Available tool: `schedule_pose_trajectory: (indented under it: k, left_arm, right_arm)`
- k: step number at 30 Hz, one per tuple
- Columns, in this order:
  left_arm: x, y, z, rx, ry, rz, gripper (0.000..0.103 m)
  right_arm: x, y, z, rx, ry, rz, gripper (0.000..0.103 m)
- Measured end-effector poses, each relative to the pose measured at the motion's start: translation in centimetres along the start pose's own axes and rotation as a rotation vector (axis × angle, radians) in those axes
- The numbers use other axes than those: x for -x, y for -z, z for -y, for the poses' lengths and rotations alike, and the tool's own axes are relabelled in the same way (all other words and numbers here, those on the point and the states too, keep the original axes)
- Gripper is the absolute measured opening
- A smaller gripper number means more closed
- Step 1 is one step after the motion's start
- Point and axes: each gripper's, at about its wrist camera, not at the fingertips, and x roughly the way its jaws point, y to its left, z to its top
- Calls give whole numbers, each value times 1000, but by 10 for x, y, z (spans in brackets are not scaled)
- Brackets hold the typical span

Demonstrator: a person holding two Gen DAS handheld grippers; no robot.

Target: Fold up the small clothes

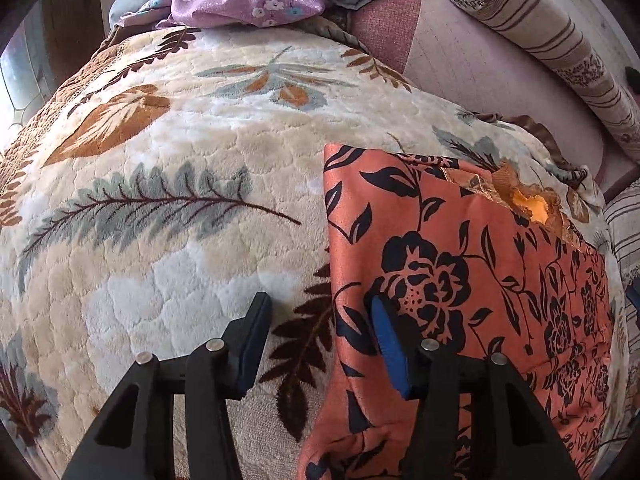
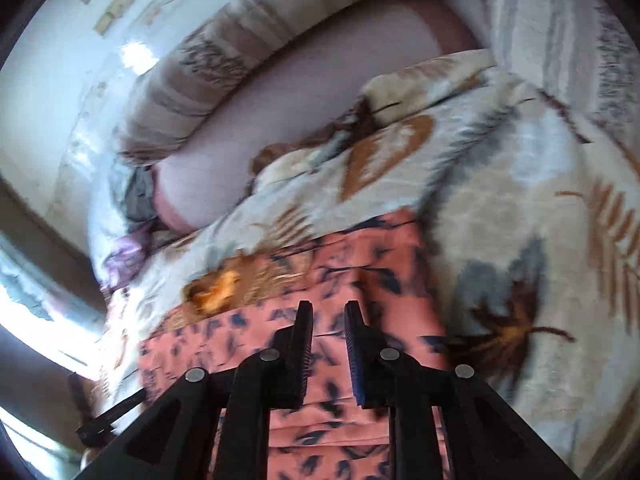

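Garment in orange with a black flower print lies folded flat at the lower right of the left wrist view, on a plush leaf-patterned blanket. Its left edge runs straight down the frame; a gold trimmed neckline sits at its upper right corner. The left gripper has its jaws spread astride that left edge, one finger over the blanket, the blue-padded one over the cloth; whether the pads touch the fabric cannot be told. In the blurred right wrist view the garment fills the lower middle, and the right gripper hangs over it with jaws slightly parted and nothing between them. Bare blanket spreads wide to the left of the garment. Beyond it, at the top of the left view, lie a purple cloth, a pink sheet and a striped bolster
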Motion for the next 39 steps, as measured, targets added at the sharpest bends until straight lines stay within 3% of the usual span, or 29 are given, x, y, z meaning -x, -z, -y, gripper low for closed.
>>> schedule_pose_trajectory:
  k: [1, 2, 3, 4, 5, 6, 8, 11, 12, 13, 16, 22, 25, 27, 29, 31, 32, 34, 36, 37, 39]
  left_arm:
    - [3, -2, -1, 19, 26, 9, 54]
    - [5, -6, -1, 39, 61, 21, 54]
    - [8, -9, -2, 57, 96, 38, 54]
    - [12, -12, -1, 66, 124, 53, 54]
    - [13, -16, 0, 73, 155, 64, 54]
    - [12, -20, 2, 76, 184, 63, 54]
    - [1, -30, 4, 94, 218, 36, 54]
    - [-27, -43, -4, 174, 210, -19, 53]
    - [-32, -45, -8, 194, 215, -24, 45]
    - [-35, -49, -8, 181, 193, -24, 22]
    - [-39, -55, -8, 132, 139, -37, 9]
    - [-43, -61, -4, 45, 70, -10, 10]
    - [-30, -60, -6, 57, 27, 23, 12]
    - [-12, -51, -5, 46, 67, 35, 14]
    - [11, -34, -2, 21, 148, 54, 23]
    - [31, -13, 4, -20, 187, 93, 50]
    - [35, -4, 6, -36, 204, 105, 52]
    - [26, 7, 10, -74, 163, 56, 48]
    - [-3, 12, 3, -64, 62, -35, 33]
    - [-2, 13, -3, -42, 90, -12, 33]
    - [11, 11, -4, -15, 75, 1, 32]
  right_arm:
    - [-11, -2, -2, 0, -59, -29, 46]
    - [-21, -3, 0, -3, -62, -37, 73]
    - [-33, -5, 8, -28, -36, -48, 82]
    - [-45, -5, 24, -84, 10, -62, 83]
    - [-53, -4, 39, -145, 38, -64, 80]
    - [-55, 1, 46, -168, 1, -42, 79]
    - [-53, 6, 40, -114, 1, -20, 80]
    - [-58, 9, 31, -16, 38, -29, 81]
    - [-56, 10, 32, -20, 32, -26, 81]
    - [-54, 7, 34, -34, 21, -23, 81]
    - [-51, 10, 37, -35, 6, -19, 81]
    - [-48, 16, 35, 5, 12, -3, 81]
    - [-44, 10, 33, -44, 27, -27, 80]
    - [-32, 9, 22, -58, 37, -38, 81]
    - [-20, 15, 9, -9, -19, -39, 81]
    - [-18, 26, 9, -21, -64, -71, 81]
    - [-22, 32, 13, -29, -85, -97, 81]
    - [-34, 41, 29, -41, -47, -127, 79]
    - [-29, 40, 35, -88, -63, -86, 77]
    - [-26, 39, 30, -105, -43, -87, 77]
    - [-14, 38, 12, -60, -18, -75, 79]
